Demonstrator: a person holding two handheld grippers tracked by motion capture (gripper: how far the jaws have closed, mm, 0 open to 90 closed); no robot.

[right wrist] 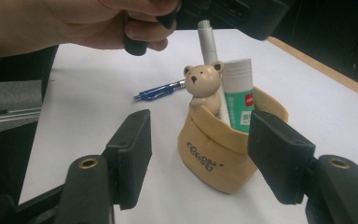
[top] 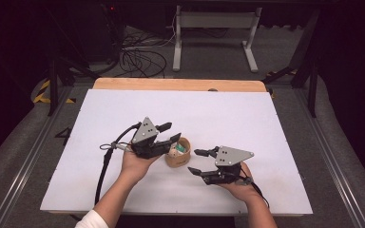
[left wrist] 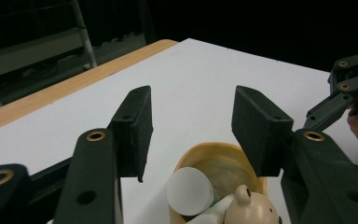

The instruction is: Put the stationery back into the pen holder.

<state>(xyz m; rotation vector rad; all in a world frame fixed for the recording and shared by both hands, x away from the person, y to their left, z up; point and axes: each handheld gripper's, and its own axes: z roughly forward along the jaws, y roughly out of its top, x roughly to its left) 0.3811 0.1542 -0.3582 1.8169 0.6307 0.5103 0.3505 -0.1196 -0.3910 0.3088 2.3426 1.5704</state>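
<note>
While the tan holder [top: 177,153] is standing near the middle of the white table [top: 247,118], the left gripper [top: 170,132] is hovering just above and behind it, jaws parted and gripping nothing. Seen from the left gripper view, the holder [left wrist: 200,156] is sitting below and between those jaws, its open mouth showing a white-capped glue stick [left wrist: 189,190], a pen end and the head of a small bear figure [left wrist: 254,209]. Nothing is touching the pads. Off to the holder's other side, the right gripper [top: 199,161] is resting low over the table, just beside the holder but apart from it, its jaws also standing apart and empty. Looking along the right gripper view, the holder [right wrist: 223,144] is standing upright beyond the jaws, nearer the right-hand one, with the bear figure [right wrist: 203,84] leaning over its front rim, the glue stick [right wrist: 238,93] with its green label rising behind, and a pale pen [right wrist: 208,42] sticking up highest. A blue pen [right wrist: 159,91] is lying flat on the table behind the holder, well apart from both grippers. Beyond the white surface, a wooden edge [top: 178,84] of the table is showing.
</note>
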